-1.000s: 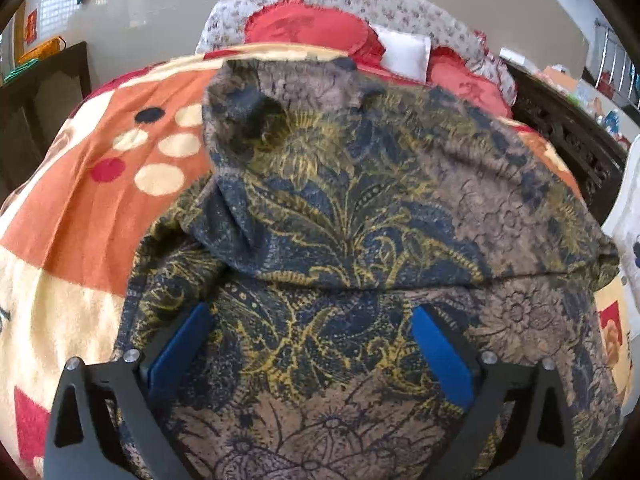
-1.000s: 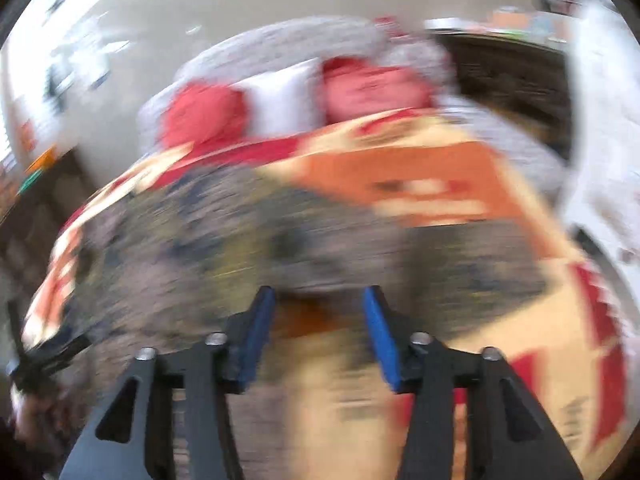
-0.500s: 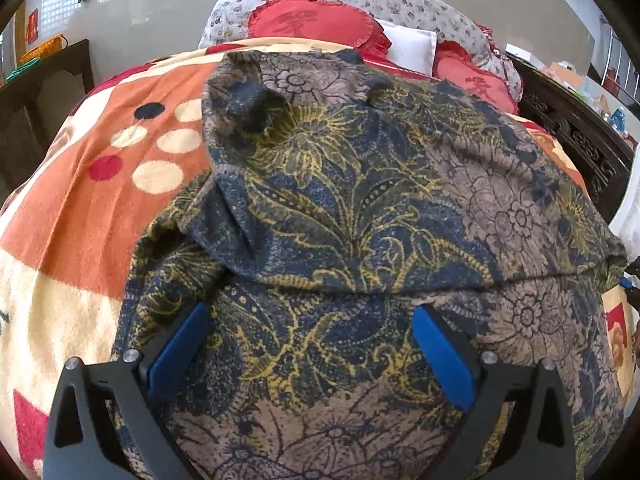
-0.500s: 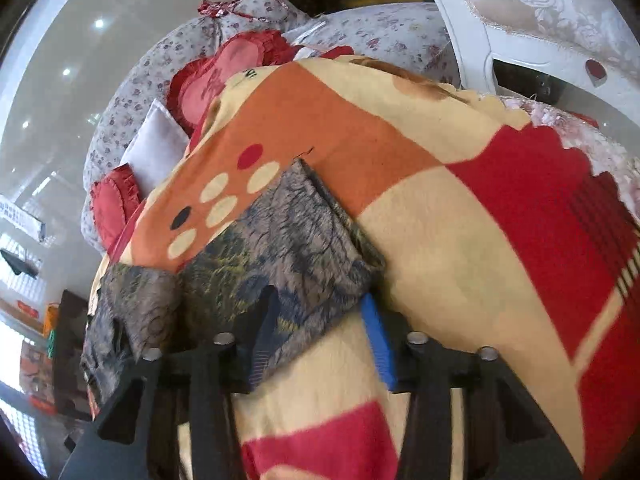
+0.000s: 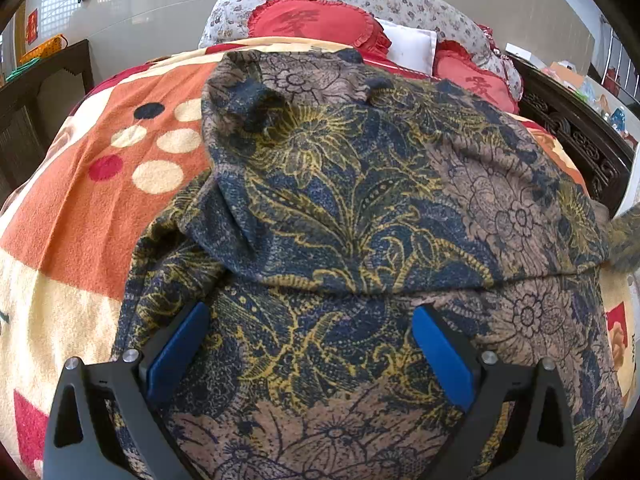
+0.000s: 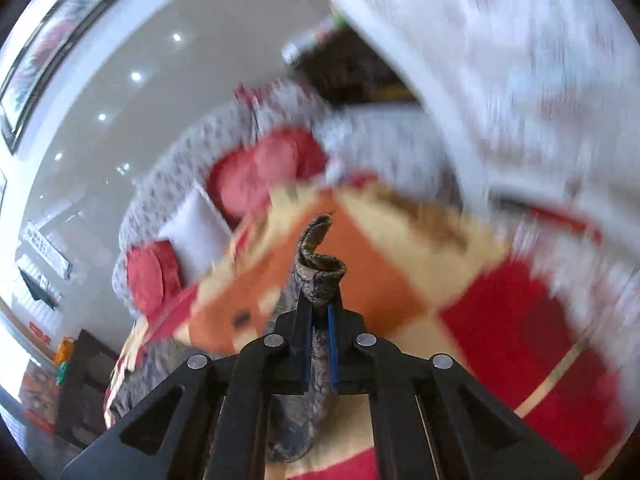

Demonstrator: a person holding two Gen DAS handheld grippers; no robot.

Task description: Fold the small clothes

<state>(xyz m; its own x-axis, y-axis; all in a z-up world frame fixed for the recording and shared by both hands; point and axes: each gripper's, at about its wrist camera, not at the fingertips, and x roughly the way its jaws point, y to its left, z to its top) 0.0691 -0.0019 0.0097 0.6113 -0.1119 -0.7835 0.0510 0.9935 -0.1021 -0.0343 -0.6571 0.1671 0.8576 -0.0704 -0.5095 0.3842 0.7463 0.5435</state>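
2 grippers share the work: the right gripper pinches a corner of the patterned garment between closed jaws, while the left gripper hovers with jaws spread wide over cloth lying on the blanket. Carrying that corner low and straight should keep the fold's edge even, I judge.

The bed carries a blanket patterned in orange, cream and red blocks with dots, covering the left and lower frame. A floral garment in navy, gold and brown lies directly on the blanket, centre frame. Red cushions and a white pillow rest at the upper centre.
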